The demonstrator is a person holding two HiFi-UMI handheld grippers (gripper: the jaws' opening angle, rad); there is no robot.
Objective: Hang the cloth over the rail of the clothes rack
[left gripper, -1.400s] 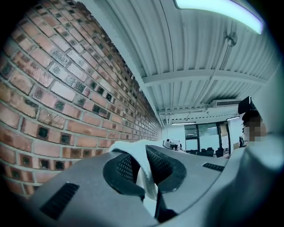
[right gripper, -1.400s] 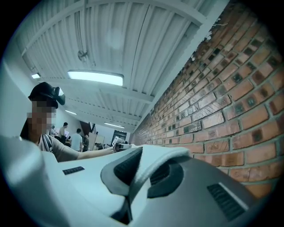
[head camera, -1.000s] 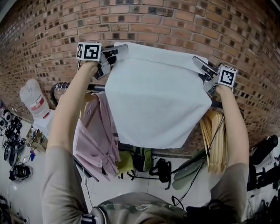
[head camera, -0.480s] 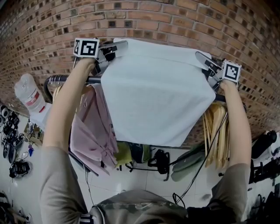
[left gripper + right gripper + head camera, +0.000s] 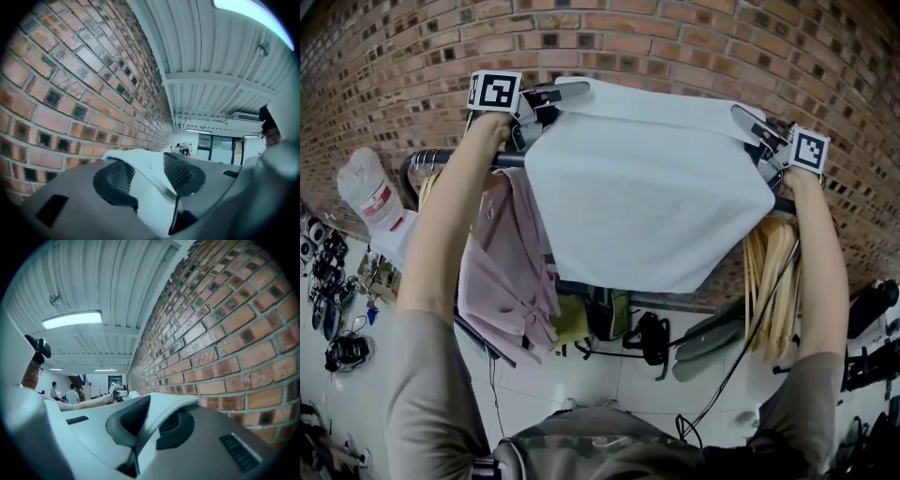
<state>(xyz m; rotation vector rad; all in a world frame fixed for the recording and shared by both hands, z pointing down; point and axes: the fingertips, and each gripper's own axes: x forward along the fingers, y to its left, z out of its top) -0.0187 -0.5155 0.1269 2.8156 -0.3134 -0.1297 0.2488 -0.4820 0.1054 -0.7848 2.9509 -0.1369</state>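
**A:** What kind of place is this view showing?

**B:** A large work hall, industrial in build, perhaps a studio or lab. A bare brick wall is running its whole length. A ribbed metal ceiling is carrying a strip light and an air-conditioning unit.

**A:** What is marking it as a workplace rather than a home?

**B:** Glass partitions are closing off the far end, and several people are standing there. Bags and cables are lying loose on the white tiled floor. A clothes rack is holding a pink shirt and wooden hangers.
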